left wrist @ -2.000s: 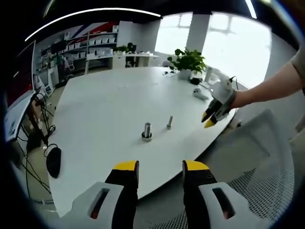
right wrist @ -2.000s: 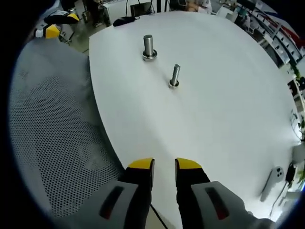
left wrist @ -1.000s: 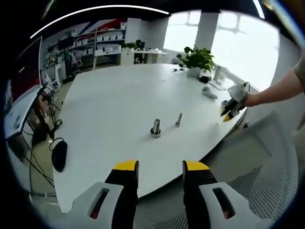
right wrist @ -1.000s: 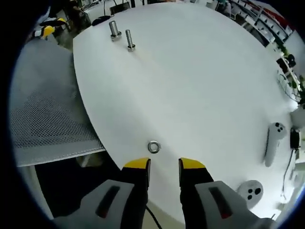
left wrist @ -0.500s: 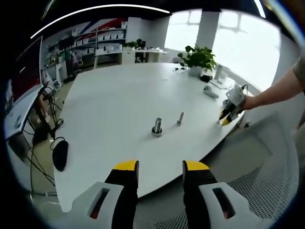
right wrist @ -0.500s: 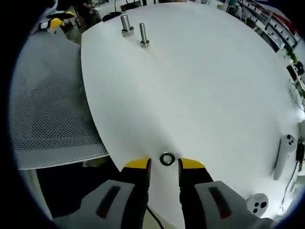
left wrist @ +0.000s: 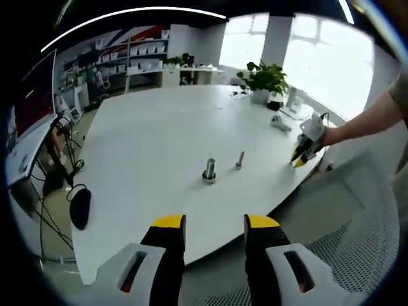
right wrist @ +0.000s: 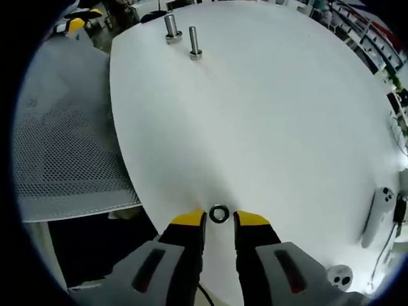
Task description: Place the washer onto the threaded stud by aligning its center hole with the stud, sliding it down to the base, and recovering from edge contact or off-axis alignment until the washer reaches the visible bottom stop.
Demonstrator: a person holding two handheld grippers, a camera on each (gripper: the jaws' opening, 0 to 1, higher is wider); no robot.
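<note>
A small steel washer [right wrist: 218,214] lies flat on the white table [right wrist: 268,115], near its edge. My right gripper [right wrist: 219,220] is down at it, yellow fingertips [right wrist: 190,220] on either side with slim gaps, open. Two upright threaded studs stand far ahead: a thick one [right wrist: 171,27] and a thinner one [right wrist: 195,43]. In the left gripper view the thick stud [left wrist: 209,171] and thin stud [left wrist: 240,159] stand mid-table, and the right gripper [left wrist: 299,157] sits at the table's right edge on a person's arm. My left gripper [left wrist: 215,224] hangs open off the table's near edge, holding nothing.
A mesh chair [right wrist: 57,140] stands beside the table edge, left of the washer. Two white controllers [right wrist: 373,217] [right wrist: 338,275] lie to the right. A potted plant [left wrist: 258,80] and a controller [left wrist: 277,122] are at the far side. A black mouse-shaped object [left wrist: 80,207] hangs below left.
My right gripper moved forward over the table edge until the washer sat between its tips, and its jaws narrowed a little. The left gripper stayed nearly still.
</note>
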